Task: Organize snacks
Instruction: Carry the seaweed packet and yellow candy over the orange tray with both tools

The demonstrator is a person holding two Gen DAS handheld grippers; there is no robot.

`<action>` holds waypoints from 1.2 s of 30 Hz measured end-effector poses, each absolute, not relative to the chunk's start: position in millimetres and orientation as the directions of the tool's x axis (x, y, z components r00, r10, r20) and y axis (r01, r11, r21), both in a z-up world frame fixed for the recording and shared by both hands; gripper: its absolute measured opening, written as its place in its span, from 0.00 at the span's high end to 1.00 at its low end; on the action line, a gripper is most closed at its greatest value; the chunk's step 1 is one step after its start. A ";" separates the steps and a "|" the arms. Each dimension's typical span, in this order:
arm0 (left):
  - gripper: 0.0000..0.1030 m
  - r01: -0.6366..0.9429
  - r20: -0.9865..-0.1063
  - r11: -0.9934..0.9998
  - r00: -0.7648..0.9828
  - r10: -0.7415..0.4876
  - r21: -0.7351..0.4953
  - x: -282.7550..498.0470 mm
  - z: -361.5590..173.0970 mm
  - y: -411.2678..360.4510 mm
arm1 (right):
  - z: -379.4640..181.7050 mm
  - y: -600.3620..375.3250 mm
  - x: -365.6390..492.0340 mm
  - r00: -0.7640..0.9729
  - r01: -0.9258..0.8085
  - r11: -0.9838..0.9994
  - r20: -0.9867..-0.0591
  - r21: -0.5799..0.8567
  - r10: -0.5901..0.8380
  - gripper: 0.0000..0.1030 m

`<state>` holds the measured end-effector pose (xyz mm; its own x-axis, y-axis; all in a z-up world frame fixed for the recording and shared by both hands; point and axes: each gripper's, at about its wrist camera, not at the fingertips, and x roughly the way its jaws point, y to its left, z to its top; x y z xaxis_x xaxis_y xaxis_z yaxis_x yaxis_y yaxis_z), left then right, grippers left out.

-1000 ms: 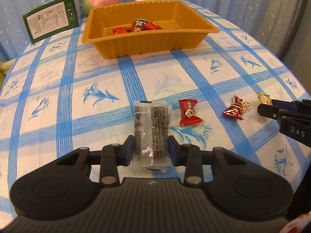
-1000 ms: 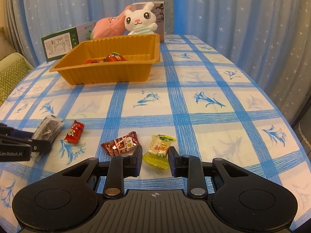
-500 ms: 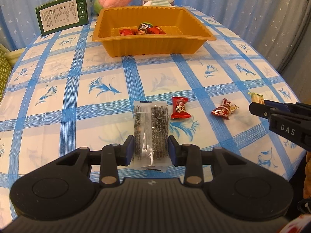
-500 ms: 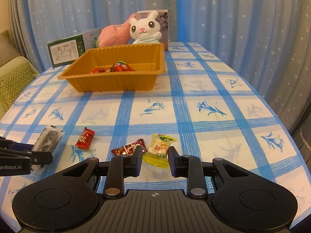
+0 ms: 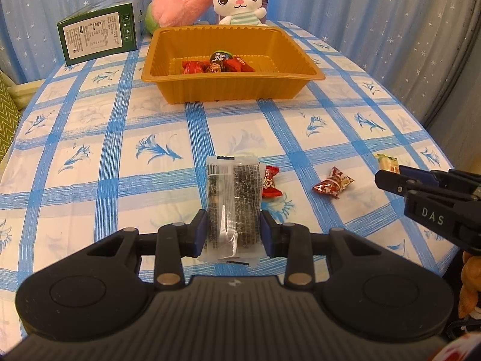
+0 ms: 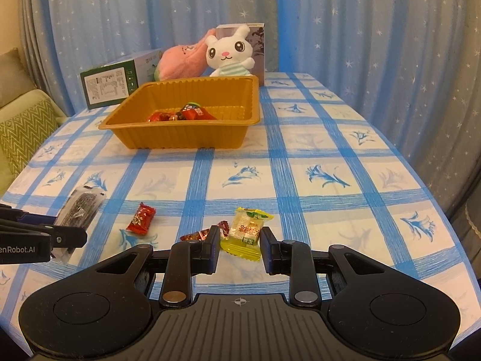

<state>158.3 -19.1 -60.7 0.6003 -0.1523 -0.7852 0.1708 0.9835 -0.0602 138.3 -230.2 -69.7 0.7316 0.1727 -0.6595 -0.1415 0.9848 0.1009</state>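
My left gripper (image 5: 233, 234) is shut on a clear packet of dark seaweed snack (image 5: 233, 198), held upright above the checked tablecloth. The right gripper (image 6: 239, 246) is shut on a yellow wrapped candy (image 6: 246, 230). A red candy (image 5: 270, 182) and a red patterned candy (image 5: 333, 182) lie on the cloth between the two grippers. In the right wrist view the patterned candy (image 6: 200, 234) is partly hidden behind my left finger. The orange tray (image 5: 231, 87) stands at the far side with several wrapped snacks inside. The right gripper (image 5: 387, 177) shows at the right edge of the left wrist view.
A green box (image 5: 99, 34), a pink plush (image 5: 180, 9) and a white bunny plush (image 5: 237, 0) stand behind the tray. Blue starred curtains surround the table. A green patterned cushion (image 6: 27, 132) sits past the left table edge.
The left gripper has risen with the seaweed packet, so the table and tray look farther away. The right view has tilted up a little, the yellow candy staying between its fingers.
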 end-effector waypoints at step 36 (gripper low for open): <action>0.68 0.180 -0.744 0.981 0.644 -0.176 -0.076 198.2 -28.4 -23.9 | -45.9 -222.8 183.2 0.734 -0.195 0.972 -0.638 0.130 0.232 0.72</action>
<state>198.2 -23.9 -28.4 0.6440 -0.1762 -0.7444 0.1803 0.9807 -0.0761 183.2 -222.8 -45.9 0.7343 0.2324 -0.6378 -0.1951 0.9722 0.1296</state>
